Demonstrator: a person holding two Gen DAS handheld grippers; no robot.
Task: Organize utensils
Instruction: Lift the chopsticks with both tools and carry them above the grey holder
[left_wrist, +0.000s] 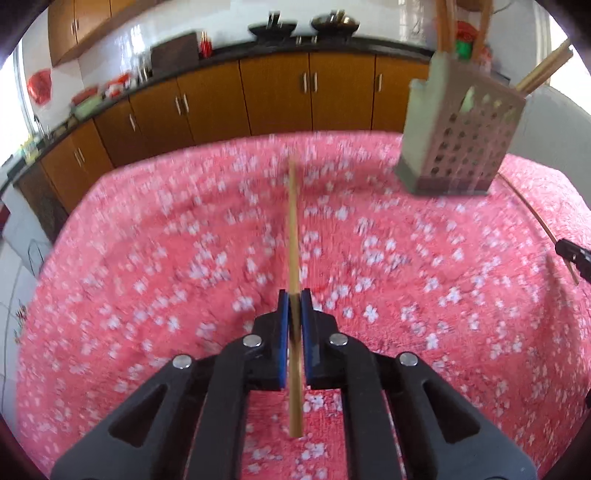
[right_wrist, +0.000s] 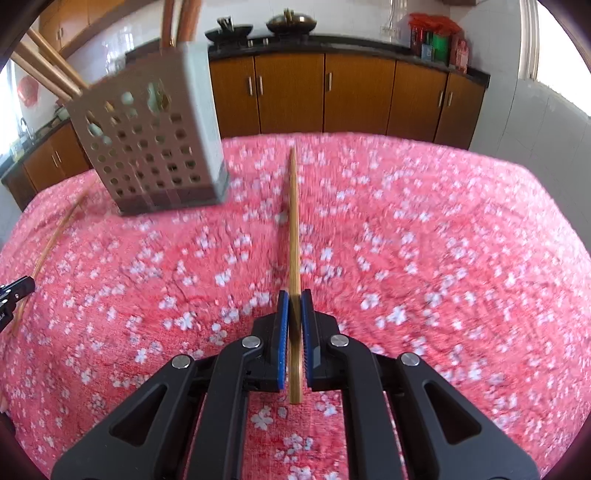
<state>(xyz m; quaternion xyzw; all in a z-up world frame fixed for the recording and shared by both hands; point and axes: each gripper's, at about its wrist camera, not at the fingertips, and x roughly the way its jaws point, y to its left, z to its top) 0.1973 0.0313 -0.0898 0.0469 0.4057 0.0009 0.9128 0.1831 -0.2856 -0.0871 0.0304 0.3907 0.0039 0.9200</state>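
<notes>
Left gripper (left_wrist: 294, 295): blue pads closed on a bamboo chopstick (left_wrist: 293, 229), which runs forward between them and sticks out behind the pads too.
Right gripper (right_wrist: 294, 295): pads likewise clamped on a second chopstick (right_wrist: 294, 221), pointing straight ahead over the cloth.
Cross-views: the right gripper's tip shows at the right edge of the left view (left_wrist: 572, 253), its chopstick a thin slanted line there; the left gripper's tip shows at the left edge of the right view (right_wrist: 16, 291).
Utensil holder (left_wrist: 461, 136): grey-beige perforated box standing on the cloth, right of the left gripper and left of the right one (right_wrist: 151, 136); wooden handles and chopsticks (right_wrist: 51, 70) lean out of its top.
Writing: none readable; packets on the counter (right_wrist: 437, 40) are too blurred to read.
Surface: pink tablecloth (left_wrist: 147, 258) with white blossom print, smeared by motion blur.
Room: kitchen with brown wooden cabinets (right_wrist: 288, 92) under a dark counter, two dark woks (left_wrist: 273, 29) on it, white tiled wall behind.
</notes>
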